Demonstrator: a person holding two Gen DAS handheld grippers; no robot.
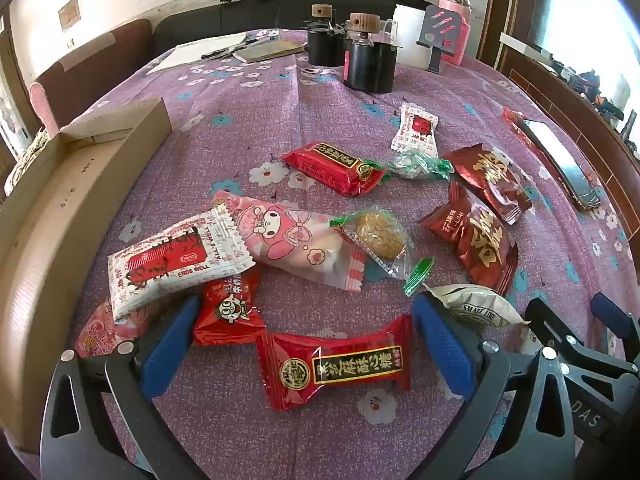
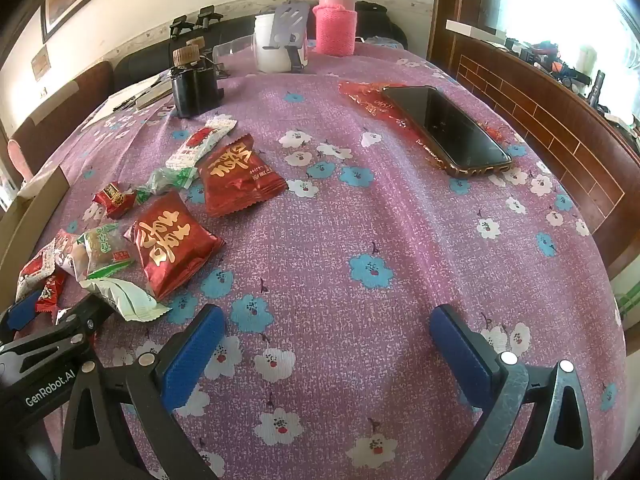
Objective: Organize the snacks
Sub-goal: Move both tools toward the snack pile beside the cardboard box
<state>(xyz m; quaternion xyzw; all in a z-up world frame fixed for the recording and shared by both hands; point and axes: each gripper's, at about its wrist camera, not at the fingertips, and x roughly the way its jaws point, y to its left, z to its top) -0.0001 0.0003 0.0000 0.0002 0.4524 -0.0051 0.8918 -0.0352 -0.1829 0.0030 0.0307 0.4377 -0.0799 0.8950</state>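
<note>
Several wrapped snacks lie scattered on the purple flowered tablecloth (image 1: 248, 128). My left gripper (image 1: 306, 344) is open, its blue fingers on either side of a red sesame candy packet (image 1: 340, 364). Beyond it lie a small red packet (image 1: 226, 312), a white and red packet (image 1: 176, 260), a pink cartoon packet (image 1: 288, 240), a clear-wrapped cookie (image 1: 376, 236) and dark red packets (image 1: 476, 240). A white packet (image 1: 472, 306) lies by the right finger. An open cardboard box (image 1: 68, 208) stands at the left. My right gripper (image 2: 328, 348) is open and empty over bare cloth, right of the snacks (image 2: 172, 240).
A phone (image 2: 448, 128) lies on a red wrapper at the right. Black holders (image 1: 366, 60), a white cup (image 1: 412, 36), a pink bottle (image 2: 334, 20), a notebook and papers (image 1: 264, 50) stand at the table's far end. Wooden furniture runs along the right side.
</note>
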